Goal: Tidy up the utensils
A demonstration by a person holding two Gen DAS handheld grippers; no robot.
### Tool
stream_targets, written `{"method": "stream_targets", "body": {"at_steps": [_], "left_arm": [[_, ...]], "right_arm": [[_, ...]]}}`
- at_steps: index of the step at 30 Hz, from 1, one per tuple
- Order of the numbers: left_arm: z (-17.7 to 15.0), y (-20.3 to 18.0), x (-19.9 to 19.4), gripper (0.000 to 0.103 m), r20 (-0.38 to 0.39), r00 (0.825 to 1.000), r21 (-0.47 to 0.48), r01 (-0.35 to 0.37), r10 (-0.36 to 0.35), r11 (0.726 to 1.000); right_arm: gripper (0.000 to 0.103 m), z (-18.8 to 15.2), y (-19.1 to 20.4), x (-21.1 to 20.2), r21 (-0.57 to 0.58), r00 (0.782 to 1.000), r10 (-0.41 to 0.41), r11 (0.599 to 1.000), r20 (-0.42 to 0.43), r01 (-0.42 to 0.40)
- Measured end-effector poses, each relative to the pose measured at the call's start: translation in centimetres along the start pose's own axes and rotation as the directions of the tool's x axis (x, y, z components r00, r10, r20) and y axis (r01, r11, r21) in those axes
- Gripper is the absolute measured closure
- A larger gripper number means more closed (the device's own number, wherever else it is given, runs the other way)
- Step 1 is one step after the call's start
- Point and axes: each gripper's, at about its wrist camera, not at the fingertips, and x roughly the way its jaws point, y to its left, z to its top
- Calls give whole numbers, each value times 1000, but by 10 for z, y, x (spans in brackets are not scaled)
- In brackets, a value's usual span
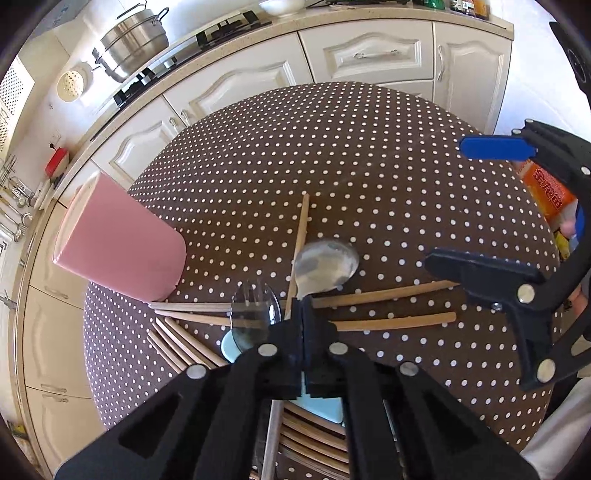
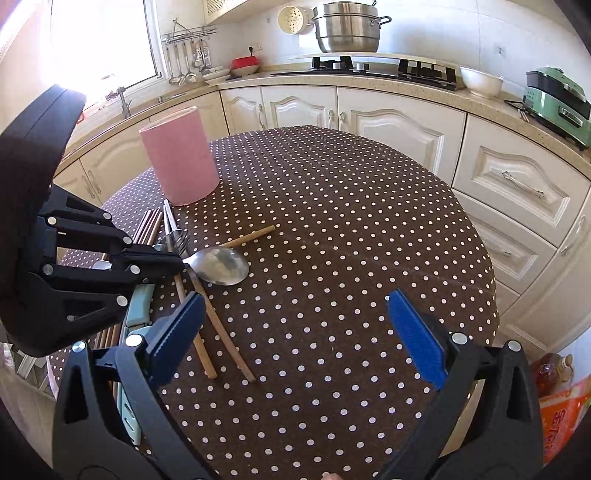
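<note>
The spoon (image 2: 221, 266) is pinched at its neck by the left gripper (image 1: 303, 317), probably headed for the pink holder (image 2: 177, 155); the right gripper (image 2: 295, 332) is kept spread wide, nothing held.

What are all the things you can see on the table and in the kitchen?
spoon: one, silver, mid-table, neck pinched by left gripper
fork: one, silver, beside spoon
chopsticks: several, wooden, scattered on table
cup: one, pink, upright at table's far left
tablecloth: one, brown with white dots
pot: one, steel, on stove
bowl: one, white, on counter
left gripper: black, shut on spoon
right gripper: blue pads, open above the table
</note>
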Motion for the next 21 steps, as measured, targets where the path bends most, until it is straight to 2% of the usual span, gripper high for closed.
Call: {"method": "stream_targets", "body": {"at_steps": [1,3,5,7,8,9,11,14,18,21], "left_arm": [[1,0,0,97,0,1000,3,-8,8,1000],[1,1,0,66,8,1000,7,-20,19,1000],[2,1,0,65,11,1000,10,-23,23,1000],[3,0,0,66,8,1000,11,-7,7,1000],[4,1,2,73,4,1000,8,4,-4,1000],[5,0,5,87,-11,1000,9,13,-13,1000],[6,2,7,93,-15,1000,11,-8,8,1000],[8,6,7,96,-16,1000,-11,14,-15,1000],[8,7,7,101,-9,1000,-31,-3,3,1000],[7,13,3,101,13,1000,-66,21,-20,998]], "right_arm": [[6,-1,-1,0,2,1000,1,1000,0,-1],[6,-1,-2,0,4,1000,1,1000,0,-1],[6,-1,-2,0,6,1000,2,1000,-2,-2],[6,-2,-4,0,10,1000,4,1000,-1,-4],[6,-2,-3,1,11,1000,4,1000,-2,-4],[6,-2,-4,1,12,1000,5,1000,-2,-5],[6,-2,-4,2,14,1000,7,1000,-3,-7],[6,-2,-6,3,17,1000,8,1000,-5,-8],[6,-1,-9,5,19,1000,8,1000,-9,-8],[6,0,-9,5,20,1000,6,1000,-9,-6]]}}
